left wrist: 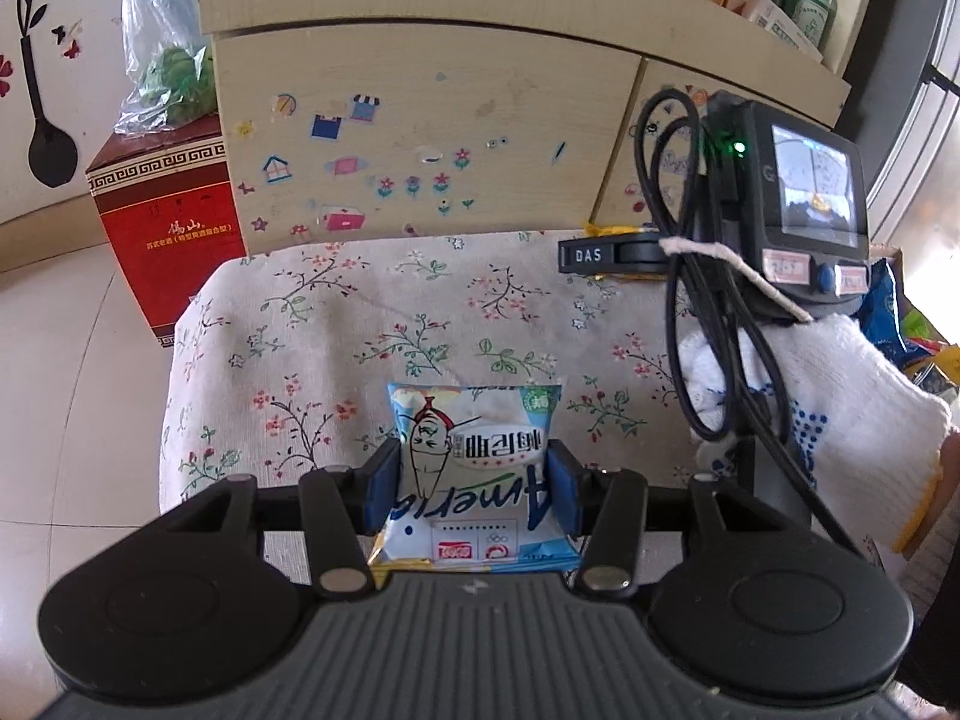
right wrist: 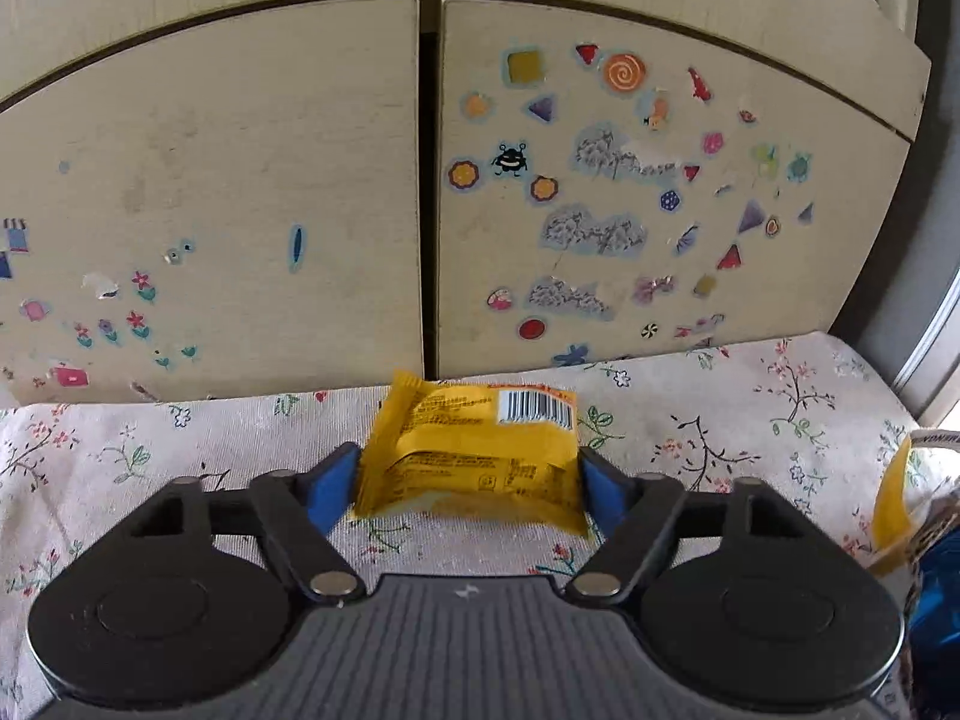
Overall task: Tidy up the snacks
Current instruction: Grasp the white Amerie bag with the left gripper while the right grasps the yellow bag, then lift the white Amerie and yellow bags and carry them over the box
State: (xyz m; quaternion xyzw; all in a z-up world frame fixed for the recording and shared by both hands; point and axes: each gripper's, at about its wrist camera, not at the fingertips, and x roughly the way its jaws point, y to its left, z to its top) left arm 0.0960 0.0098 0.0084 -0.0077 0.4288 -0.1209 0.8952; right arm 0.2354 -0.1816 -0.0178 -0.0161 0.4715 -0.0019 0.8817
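The left hand-held gripper [left wrist: 474, 483] is clenched on a pale blue snack packet [left wrist: 474, 468], both blue pads pressing its sides; the packet sits low over the flower-print surface [left wrist: 312, 324], contact with the cloth not determinable. The right hand-held gripper [right wrist: 468, 483] straddles a yellow snack packet [right wrist: 474, 456] lying on the same surface in front of the sticker-covered cabinet doors [right wrist: 210, 180]. Its pads stand at the packet's edges; a firm grasp cannot be confirmed.

Status, as a judgement: early to middle stage. One packet is secured, a second is about to be taken. Further wrappers [right wrist: 900, 510] remain at the right edge of the surface. No destination container is visible, so the sorted quantity cannot be told.
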